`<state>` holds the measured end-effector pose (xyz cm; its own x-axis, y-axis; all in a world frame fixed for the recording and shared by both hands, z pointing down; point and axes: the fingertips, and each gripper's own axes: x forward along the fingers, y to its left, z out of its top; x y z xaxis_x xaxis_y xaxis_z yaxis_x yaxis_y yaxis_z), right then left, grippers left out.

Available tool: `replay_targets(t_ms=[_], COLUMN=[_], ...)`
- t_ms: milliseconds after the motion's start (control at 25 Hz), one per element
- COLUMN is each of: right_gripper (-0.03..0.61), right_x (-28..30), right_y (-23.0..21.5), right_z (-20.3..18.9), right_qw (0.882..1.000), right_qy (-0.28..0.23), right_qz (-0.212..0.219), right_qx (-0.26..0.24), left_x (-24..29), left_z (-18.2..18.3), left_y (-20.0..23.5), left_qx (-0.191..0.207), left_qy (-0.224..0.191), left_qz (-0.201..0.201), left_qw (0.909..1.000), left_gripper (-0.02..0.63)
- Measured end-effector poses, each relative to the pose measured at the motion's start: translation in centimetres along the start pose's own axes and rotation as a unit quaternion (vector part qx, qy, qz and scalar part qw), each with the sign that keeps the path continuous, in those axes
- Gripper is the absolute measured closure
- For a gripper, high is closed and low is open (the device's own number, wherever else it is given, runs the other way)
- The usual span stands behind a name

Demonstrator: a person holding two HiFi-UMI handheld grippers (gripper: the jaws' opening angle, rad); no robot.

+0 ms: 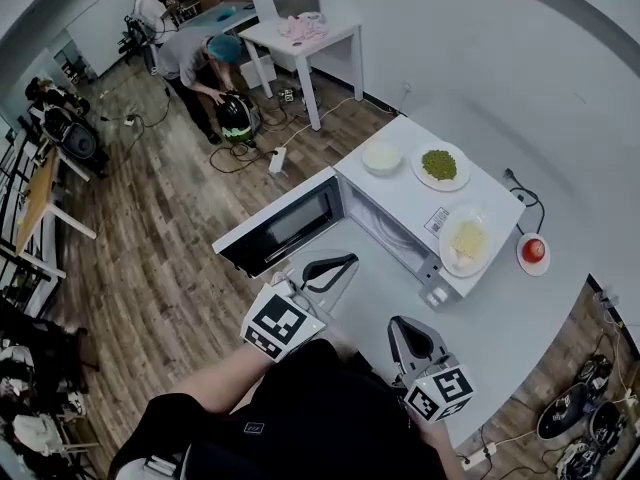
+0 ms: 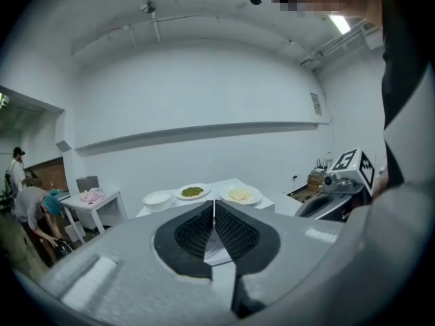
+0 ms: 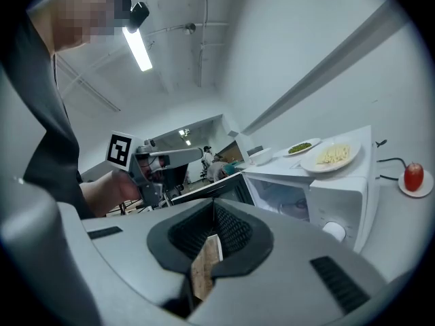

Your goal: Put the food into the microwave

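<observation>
The white microwave stands on a white counter with its door swung open to the left. On its top sit a white bowl, a plate of green peas and a plate of pale yellow noodles. My left gripper hovers shut and empty just in front of the open door. My right gripper is shut and empty too, nearer my body, right of the left one. The left gripper view shows the left gripper pointing toward the bowl and both plates. The right gripper faces the microwave.
A red fruit on a small saucer lies on the counter right of the microwave, by a cable and wall socket. Beyond, on the wooden floor, stand a white table and two people. Cables lie on the floor.
</observation>
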<state>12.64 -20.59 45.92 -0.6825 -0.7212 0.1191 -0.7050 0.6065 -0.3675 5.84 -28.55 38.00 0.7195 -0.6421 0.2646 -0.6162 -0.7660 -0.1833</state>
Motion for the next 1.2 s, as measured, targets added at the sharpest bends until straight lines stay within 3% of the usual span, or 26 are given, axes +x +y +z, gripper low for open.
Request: replay_targets(t_ms=[280, 760, 880, 1200], right_gripper=[0.563, 0.563, 0.563, 0.563], right_x=[2.4, 6.8, 7.5, 7.9], right_y=[-0.9, -3.5, -3.4, -4.4], right_z=[-0.5, -1.3, -1.4, -2.0], right_qw=[0.999, 0.998, 0.998, 0.997], right_qy=[0.032, 0.060, 0.058, 0.053], right_qz=[0.010, -0.021, -0.019, -0.030], right_qx=[-0.002, 0.018, 0.027, 0.043], left_x=[5.7, 12.6, 14.3, 17.0], left_z=[-0.6, -3.3, -4.6, -5.4], left_y=[3.6, 10.2, 10.9, 12.2], left_qx=[0.052, 0.121, 0.139, 0.223], left_qy=[0.015, 0.077, 0.108, 0.140], left_qz=[-0.002, -0.022, -0.037, -0.029], left_qw=[0.9985, 0.9894, 0.9837, 0.9643], left_gripper=[0.600, 0.581, 0.489, 0.468])
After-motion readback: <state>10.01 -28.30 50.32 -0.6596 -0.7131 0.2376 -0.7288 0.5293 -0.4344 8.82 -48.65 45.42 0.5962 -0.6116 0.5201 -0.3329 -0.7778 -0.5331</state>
